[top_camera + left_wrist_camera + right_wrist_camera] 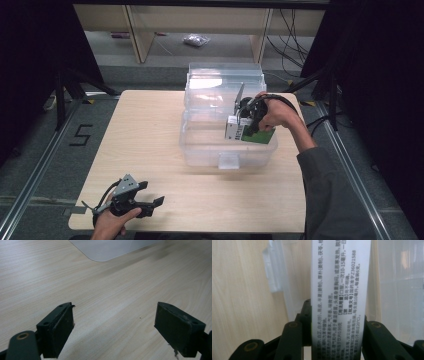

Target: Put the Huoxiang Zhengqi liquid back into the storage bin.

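Note:
A white and green carton box (248,132) hangs inside the clear plastic bin (200,145) at its right side. My right gripper (245,119) is shut on it from above. In the right gripper view the box's white printed face (340,290) stands between the two black jaws, which press on its sides. My left gripper (152,200) rests near the table's front left corner, open, held by a hand. In the left gripper view its fingers (58,327) stand wide apart over bare wood with nothing between them.
The bin's open lid (225,75) stands up at its far side. The wooden table (145,130) reaches a front edge just below my left hand. A bin corner (105,250) lies ahead of the left gripper. Dark stands and cables flank the table.

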The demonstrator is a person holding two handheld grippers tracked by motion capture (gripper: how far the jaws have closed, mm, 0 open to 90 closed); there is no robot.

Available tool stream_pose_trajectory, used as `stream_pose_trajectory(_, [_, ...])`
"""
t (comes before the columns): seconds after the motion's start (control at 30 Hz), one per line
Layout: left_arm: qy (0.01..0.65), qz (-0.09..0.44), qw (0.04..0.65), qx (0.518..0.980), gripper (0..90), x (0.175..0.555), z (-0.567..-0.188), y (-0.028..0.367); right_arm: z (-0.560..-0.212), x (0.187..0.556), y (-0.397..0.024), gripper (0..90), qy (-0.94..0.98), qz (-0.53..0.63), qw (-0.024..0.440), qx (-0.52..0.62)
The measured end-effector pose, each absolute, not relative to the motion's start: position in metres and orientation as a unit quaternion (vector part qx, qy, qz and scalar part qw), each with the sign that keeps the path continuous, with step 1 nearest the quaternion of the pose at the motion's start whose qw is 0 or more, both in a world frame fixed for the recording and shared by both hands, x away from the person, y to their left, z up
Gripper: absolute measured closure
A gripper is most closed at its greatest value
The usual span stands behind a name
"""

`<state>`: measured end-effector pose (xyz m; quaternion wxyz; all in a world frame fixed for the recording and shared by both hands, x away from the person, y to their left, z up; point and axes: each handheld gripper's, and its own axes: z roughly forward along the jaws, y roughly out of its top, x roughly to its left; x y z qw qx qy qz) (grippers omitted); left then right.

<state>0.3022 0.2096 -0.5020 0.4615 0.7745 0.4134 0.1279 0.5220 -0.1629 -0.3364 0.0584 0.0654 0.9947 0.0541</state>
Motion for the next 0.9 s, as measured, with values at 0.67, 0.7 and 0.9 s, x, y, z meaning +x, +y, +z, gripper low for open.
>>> stream_pose_trajectory(0.67, [0.414,0.129,0.462,0.774,15.0,0.302,-0.502,0.209,-0.380,0.533,-0.173,64.7,0.996,0.027,0.029,0.082])
stream_pose_trajectory(0.7, [0.415,0.130,0.458,0.775,15.0,0.302,-0.501,0.209,-0.382,0.533,-0.174,64.7,0.996,0.039,0.029,0.079])
stream_pose_trajectory(0.9, [0.413,0.131,0.468,0.770,15.0,0.302,-0.503,0.208,-0.390,0.531,-0.177,64.6,0.995,0.025,0.024,0.090])
